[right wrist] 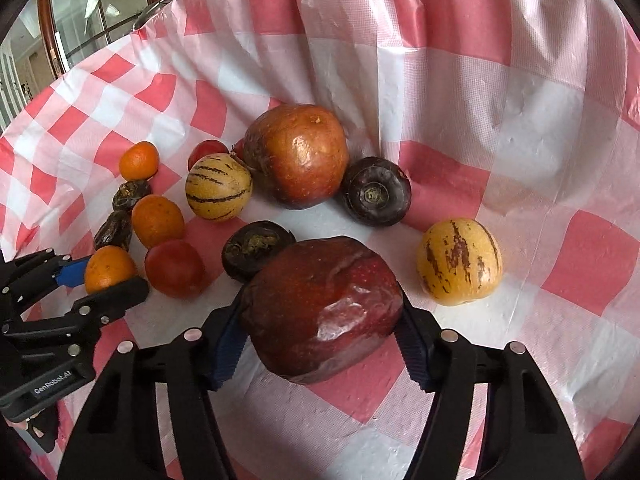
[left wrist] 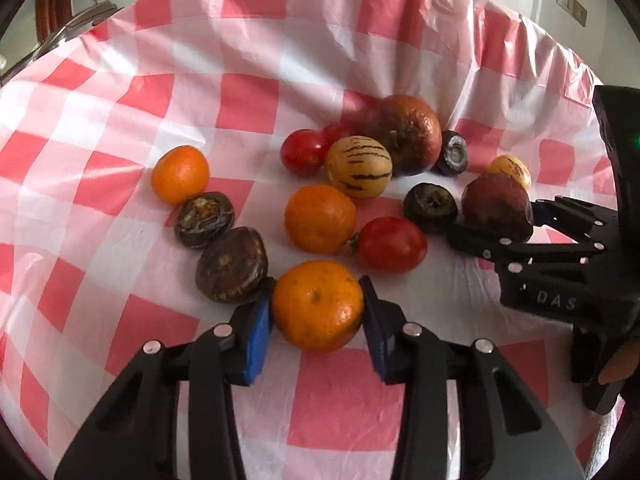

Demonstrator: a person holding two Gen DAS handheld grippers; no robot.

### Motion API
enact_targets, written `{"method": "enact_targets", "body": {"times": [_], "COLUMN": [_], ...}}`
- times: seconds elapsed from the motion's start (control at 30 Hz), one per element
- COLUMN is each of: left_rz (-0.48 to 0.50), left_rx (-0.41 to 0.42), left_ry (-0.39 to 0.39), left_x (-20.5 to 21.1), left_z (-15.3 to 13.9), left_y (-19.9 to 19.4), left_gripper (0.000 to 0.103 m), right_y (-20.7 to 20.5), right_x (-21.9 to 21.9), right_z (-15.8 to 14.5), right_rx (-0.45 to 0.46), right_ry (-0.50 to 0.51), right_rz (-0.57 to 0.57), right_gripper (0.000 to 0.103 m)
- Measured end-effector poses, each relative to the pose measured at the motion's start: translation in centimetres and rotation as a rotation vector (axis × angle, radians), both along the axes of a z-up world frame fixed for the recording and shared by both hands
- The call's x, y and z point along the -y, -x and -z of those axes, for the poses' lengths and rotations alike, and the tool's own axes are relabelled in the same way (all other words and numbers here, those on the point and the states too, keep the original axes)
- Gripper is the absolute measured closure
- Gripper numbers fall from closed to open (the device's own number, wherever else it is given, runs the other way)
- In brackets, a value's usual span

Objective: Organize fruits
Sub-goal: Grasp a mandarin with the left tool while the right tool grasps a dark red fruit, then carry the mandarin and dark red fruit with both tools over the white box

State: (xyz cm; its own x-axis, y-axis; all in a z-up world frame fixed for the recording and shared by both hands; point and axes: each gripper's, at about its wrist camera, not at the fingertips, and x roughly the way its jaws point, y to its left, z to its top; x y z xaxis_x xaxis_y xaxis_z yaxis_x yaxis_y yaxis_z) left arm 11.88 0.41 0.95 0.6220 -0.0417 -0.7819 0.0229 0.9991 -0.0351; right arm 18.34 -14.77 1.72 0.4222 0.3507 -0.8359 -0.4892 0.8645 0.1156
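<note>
Left wrist view: the left gripper (left wrist: 318, 312) has its two blue pads (left wrist: 256, 340) set against opposite sides of a round orange mandarin with a speckled skin (left wrist: 318, 306), which rests on the red-and-white checked plastic tablecloth (left wrist: 340, 404) at the near edge of the fruit cluster. The jaws are closed onto the fruit – grasping, not released. To perform this step well, keep the pads across the widest part of the mandarin, apply only enough pressure to prevent slipping, and lift straight upward; a dark brown wrinkled round fruit (left wrist: 232, 266) lies just beside the left pad, and a glossy red tomato (left wrist: 390, 245) lies near on the far side, so a sideways pull would likely disturb both. Right wrist view: the right gripper (right wrist: 320, 320) straddles a large dark red wrinkled apple with a glossy skin (right wrist: 324, 308), which rests on the cloth at the front of the cluster, with a dark purple round fruit (right wrist: 256, 254) touching or nearly touching behind it and a yellow pepino melon with brown stripes (right wrist: 458, 262) near on the right. Both ribbed blue pads (right wrist: 228, 344) meet the flanks of the apple – the jaws are clenched on it, standing considerably wider than the left pair. The skin looks soft and creased, so a moderate grip is advisable, followed by a vertical lift clear of the neighbouring fruit before any travel.
</note>
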Motion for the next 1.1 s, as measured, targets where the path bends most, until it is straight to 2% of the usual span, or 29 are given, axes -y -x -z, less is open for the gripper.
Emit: {"method": "enact_targets", "body": {"times": [0.1, 0.27, 0.37, 0.6, 0.83, 1.1], "left_rz": [-0.014, -0.018, -0.020, -0.043, -0.090, -0.180], "left_rx": [0.007, 0.014, 0.056, 0.082, 0.106, 0.135], "left_ry": [0.018, 0.044, 0.039, 0.037, 0.025, 0.021], "left_x": [-0.5, -1.4, -2.6, -6.8, -13.5, -20.9], "left_z": [-0.2, -0.9, -2.5, -3.7, -3.7, -2.6], "left_y": [1.1, 4.8, 9.1, 18.6, 29.1, 38.6], "left_gripper": [0.062, 0.062, 0.062, 0.062, 0.062, 0.062], "right_y": [-0.1, 2.1, 6.7, 18.4, 26.2, 33.3], "right_x": [0.9, 0.2, -0.8, -2.6, -6.7, -11.6], "right_z": [-0.1, -0.7, -2.6, -4.9, -5.8, -6.3], "right_rx": [-0.011, 0.011, 0.036, 0.025, 0.019, 0.053], "right_ry": [-0.017, 0.110, 0.133, 0.070, 0.023, 0.001], "right_rz": [0.006, 0.096, 0.097, 0.132, 0.129, 0.020], "right_gripper": [0.039, 0.040, 0.040, 0.040, 0.040, 0.040]}}
